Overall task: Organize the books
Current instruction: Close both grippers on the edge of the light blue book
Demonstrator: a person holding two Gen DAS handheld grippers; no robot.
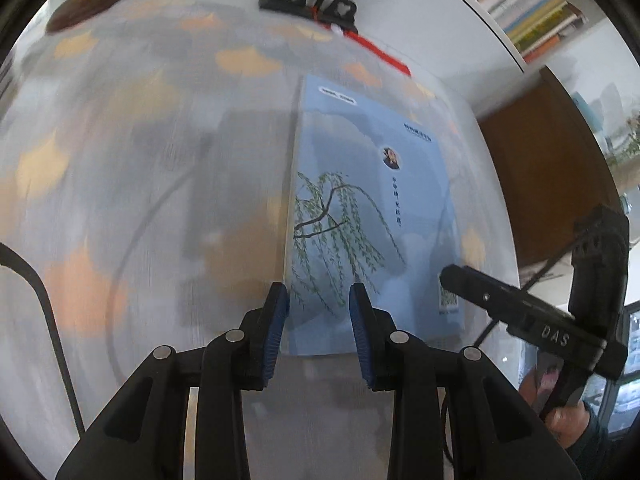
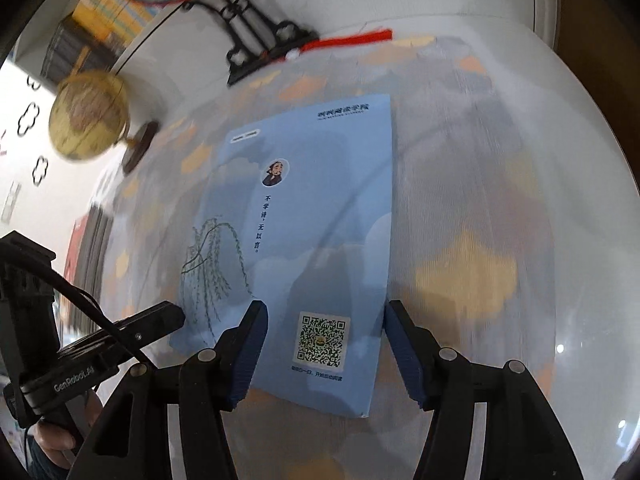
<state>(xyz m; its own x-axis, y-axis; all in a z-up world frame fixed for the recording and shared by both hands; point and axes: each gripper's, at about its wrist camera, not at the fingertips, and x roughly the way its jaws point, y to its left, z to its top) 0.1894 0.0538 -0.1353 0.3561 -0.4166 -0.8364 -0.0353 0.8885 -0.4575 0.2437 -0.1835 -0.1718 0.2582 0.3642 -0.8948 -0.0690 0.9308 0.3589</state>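
Note:
A light blue book [image 1: 372, 208] with a willow drawing and a QR code lies flat on the round table [image 1: 140, 160]. My left gripper [image 1: 319, 320] hovers over its near left corner; the jaws stand apart, the book's left edge shows in the gap, and no pad presses on it. In the right wrist view the same book [image 2: 312, 208] lies ahead, and my right gripper [image 2: 326, 352] is open over its near end, the QR code between the fingers and the right pad [image 2: 404, 352] at the book's right edge. Each gripper shows in the other's view, at the book's sides.
A round fan on a black stand [image 2: 256, 40] with a red tassel [image 2: 348, 40] stands at the table's back. A globe [image 2: 88, 116] sits at the back left. Shelved books [image 1: 528, 4] and a brown panel [image 1: 548, 168] lie beyond the right rim. A black cable [image 1: 36, 280] hangs at the left.

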